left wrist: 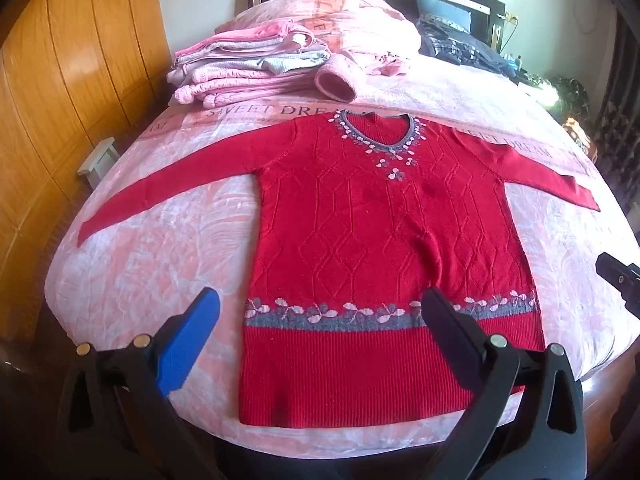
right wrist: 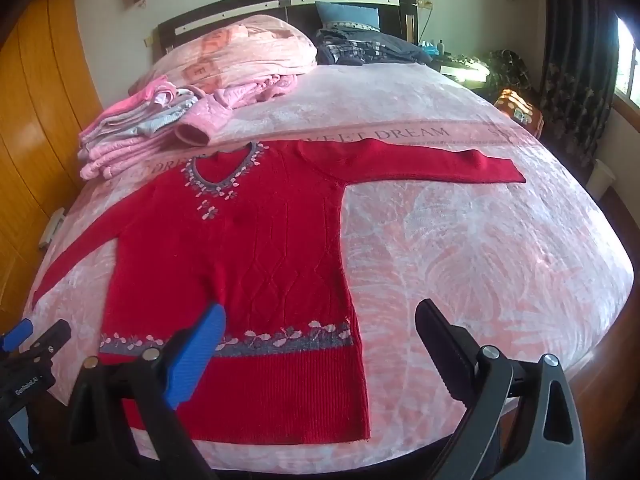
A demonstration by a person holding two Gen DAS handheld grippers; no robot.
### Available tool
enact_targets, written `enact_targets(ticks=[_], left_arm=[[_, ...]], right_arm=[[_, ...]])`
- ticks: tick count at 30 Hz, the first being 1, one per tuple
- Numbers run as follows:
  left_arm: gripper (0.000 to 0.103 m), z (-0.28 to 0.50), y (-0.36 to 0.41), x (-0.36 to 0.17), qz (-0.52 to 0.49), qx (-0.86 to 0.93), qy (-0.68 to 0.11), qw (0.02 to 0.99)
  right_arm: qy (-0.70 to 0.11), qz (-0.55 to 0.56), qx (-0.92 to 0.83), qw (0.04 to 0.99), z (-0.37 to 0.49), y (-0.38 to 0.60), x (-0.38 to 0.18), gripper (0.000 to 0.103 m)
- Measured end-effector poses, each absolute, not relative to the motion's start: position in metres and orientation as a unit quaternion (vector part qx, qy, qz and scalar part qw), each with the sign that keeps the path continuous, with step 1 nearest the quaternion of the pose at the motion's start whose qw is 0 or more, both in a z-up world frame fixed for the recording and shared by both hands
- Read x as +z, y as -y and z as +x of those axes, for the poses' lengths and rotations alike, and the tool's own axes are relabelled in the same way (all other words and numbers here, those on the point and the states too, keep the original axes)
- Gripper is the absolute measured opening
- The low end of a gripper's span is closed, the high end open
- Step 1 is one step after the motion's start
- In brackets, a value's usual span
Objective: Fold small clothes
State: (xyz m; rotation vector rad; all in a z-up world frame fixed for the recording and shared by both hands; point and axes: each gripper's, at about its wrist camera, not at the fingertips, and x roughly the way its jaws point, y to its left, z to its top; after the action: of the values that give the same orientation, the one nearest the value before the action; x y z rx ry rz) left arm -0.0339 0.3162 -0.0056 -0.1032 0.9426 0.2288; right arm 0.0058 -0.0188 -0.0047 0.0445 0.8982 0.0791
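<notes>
The red sweater lies flat, front up, on the bed, both sleeves spread wide, presumably so folding can start cleanly. It has a grey floral band above the ribbed hem. The left hand-held gripper and right hand-held gripper hover released, grasping nothing.

Home bedroom. Double bed fills the frame, pink plush blanket printed "SWEET DREAM", dark headboard at the wall. Blue pillow and a heap of dark clothes by the headboard, pile of folded pink clothes on the left side. Wood wardrobe along the left wall, dark floral curtain and window on the right.
</notes>
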Motion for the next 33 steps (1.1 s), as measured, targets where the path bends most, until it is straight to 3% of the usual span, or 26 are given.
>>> enact_targets(ticks=[33], left_arm=[[0.100, -0.0299, -0.3166, -0.0151, -0.053, 0.110, -0.463, 0.878]], right_arm=[[-0.438, 0.021, 0.032, 0.898, 0.0098, 0.0208, -0.0153, 0.098]])
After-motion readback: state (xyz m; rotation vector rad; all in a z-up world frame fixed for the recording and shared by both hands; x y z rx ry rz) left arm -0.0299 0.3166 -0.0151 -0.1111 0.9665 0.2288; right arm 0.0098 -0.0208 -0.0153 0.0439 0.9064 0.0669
